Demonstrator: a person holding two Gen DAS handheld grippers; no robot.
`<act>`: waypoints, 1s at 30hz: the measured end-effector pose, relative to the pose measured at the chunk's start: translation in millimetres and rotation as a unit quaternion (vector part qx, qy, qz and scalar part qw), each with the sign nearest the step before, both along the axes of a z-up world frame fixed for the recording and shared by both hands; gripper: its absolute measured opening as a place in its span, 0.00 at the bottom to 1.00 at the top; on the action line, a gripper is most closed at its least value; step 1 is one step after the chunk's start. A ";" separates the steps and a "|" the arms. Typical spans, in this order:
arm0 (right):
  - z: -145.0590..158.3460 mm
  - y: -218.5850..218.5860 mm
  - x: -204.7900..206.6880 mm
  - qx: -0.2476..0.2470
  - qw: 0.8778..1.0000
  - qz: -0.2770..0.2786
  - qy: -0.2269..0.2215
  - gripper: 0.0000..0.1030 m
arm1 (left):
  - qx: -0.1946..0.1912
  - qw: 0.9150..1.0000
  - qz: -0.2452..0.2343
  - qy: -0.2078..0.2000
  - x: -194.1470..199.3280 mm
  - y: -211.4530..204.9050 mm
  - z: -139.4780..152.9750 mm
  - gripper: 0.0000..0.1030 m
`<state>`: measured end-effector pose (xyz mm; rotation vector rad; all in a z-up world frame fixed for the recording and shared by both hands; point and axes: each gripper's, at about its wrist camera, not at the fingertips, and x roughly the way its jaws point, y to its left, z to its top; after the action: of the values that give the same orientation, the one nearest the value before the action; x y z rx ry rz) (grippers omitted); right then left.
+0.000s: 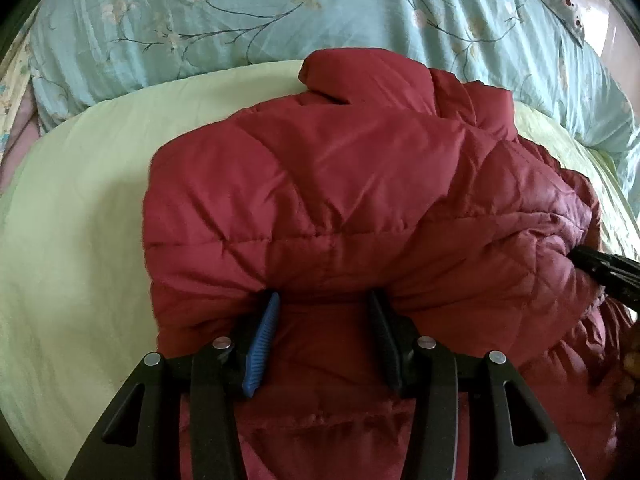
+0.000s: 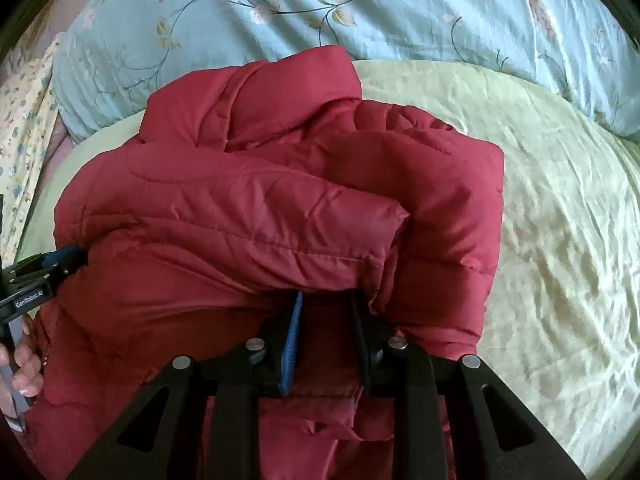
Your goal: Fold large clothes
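Left wrist view: pale green sheet left of frame, red quilted jacket bundled centre on the bed, teal floral duvet across the top. Left tongs bottom centre, clamped on a thick jacket fold. Right wrist view: hand at left edge, jacket left-centre, right tongs bottom centre pinching jacket fabric.

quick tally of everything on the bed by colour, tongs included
red: 1, puffer jacket
pale green: 1, sheet
light blue floral: 1, quilt
black: 2, left tongs, right tongs
total: 5
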<state>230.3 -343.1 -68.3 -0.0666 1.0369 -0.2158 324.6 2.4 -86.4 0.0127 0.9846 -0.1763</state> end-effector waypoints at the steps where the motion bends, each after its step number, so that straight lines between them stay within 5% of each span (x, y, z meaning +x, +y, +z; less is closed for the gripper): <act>1: -0.1 -0.2 0.0 0.001 1.000 0.000 0.000 0.22 | -0.001 1.000 0.001 0.001 -4.6 1.4 4.0 0.45; 13: 1.6 -2.6 -4.6 0.020 1.000 0.001 -0.018 0.25 | 0.009 0.999 0.028 0.012 -10.6 -0.1 11.2 0.47; 17: 15.5 -5.1 -18.4 0.062 0.997 -0.008 -0.037 0.27 | -0.006 0.999 0.038 0.004 -43.4 11.0 29.0 0.58; 20: 28.6 -2.0 -31.8 0.085 0.995 -0.006 -0.042 0.37 | -0.028 0.998 0.051 0.011 -77.0 29.2 35.6 0.60; 22: 37.1 6.7 -41.3 0.082 0.996 0.006 -0.037 0.48 | -0.041 0.997 0.066 0.020 -100.7 43.2 35.6 0.60; 30: 61.5 40.8 -73.9 0.052 0.996 0.043 -0.060 0.57 | -0.061 0.991 0.114 0.033 -175.8 80.7 36.6 0.60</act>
<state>156.5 -302.3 -6.8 -0.0041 0.9212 -0.0862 148.8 83.2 -49.8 -0.2186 1.0316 -0.0259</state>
